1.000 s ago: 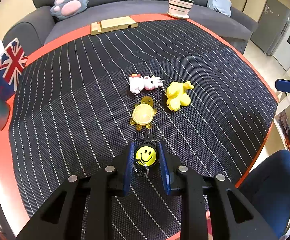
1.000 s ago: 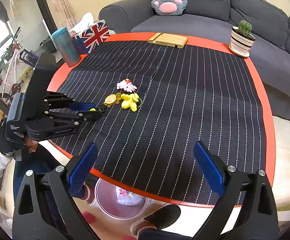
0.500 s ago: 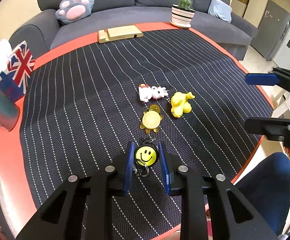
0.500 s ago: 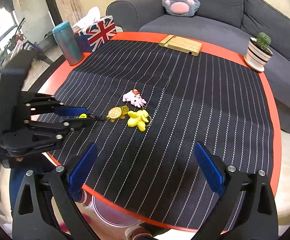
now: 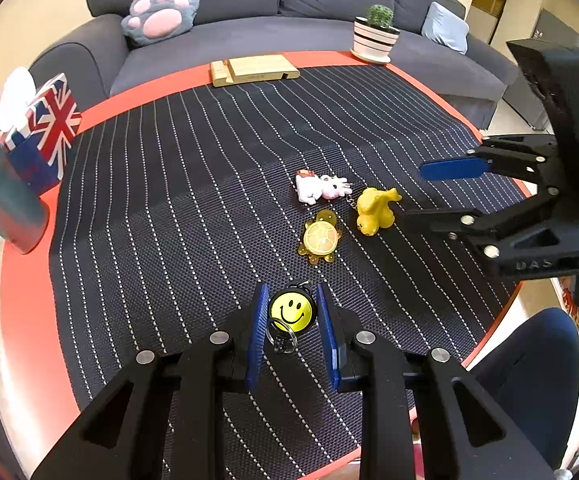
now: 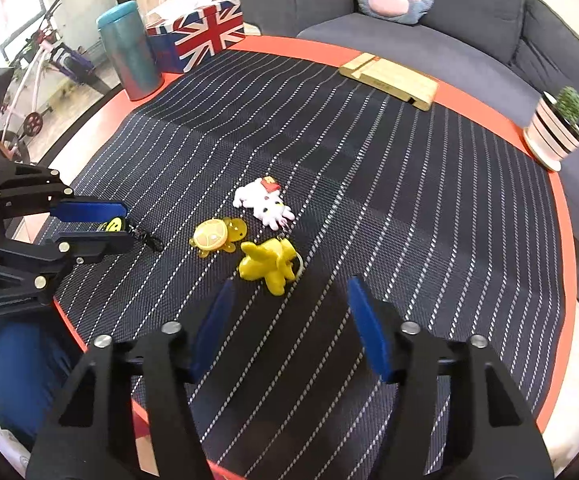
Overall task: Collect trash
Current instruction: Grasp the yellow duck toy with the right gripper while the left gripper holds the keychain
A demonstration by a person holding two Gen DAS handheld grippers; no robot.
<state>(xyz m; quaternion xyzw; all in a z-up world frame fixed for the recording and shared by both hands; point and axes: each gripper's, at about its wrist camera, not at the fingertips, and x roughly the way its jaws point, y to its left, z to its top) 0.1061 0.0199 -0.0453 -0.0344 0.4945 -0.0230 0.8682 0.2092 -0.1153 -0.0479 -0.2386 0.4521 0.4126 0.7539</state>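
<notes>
My left gripper (image 5: 292, 300) is shut on a yellow smiley keychain (image 5: 291, 311), held just above the striped mat; it also shows in the right wrist view (image 6: 114, 225). A yellow turtle keychain (image 5: 321, 237), a white kitty keychain (image 5: 320, 187) and a yellow duck keychain (image 5: 375, 210) lie together mid-table. My right gripper (image 6: 289, 300) is open, its fingers just short of the duck (image 6: 270, 263). The right gripper shows in the left wrist view (image 5: 425, 192) next to the duck.
A teal tumbler (image 6: 129, 50) and a Union Jack tissue box (image 6: 197, 34) stand at the table's left edge. A wooden stand (image 6: 389, 80) and a potted cactus (image 6: 557, 124) sit at the far rim. A grey sofa (image 5: 289, 0) lies behind.
My left gripper has pulled back with the smiley keychain. My right gripper has moved in over the table toward the duck and narrowed its opening.
</notes>
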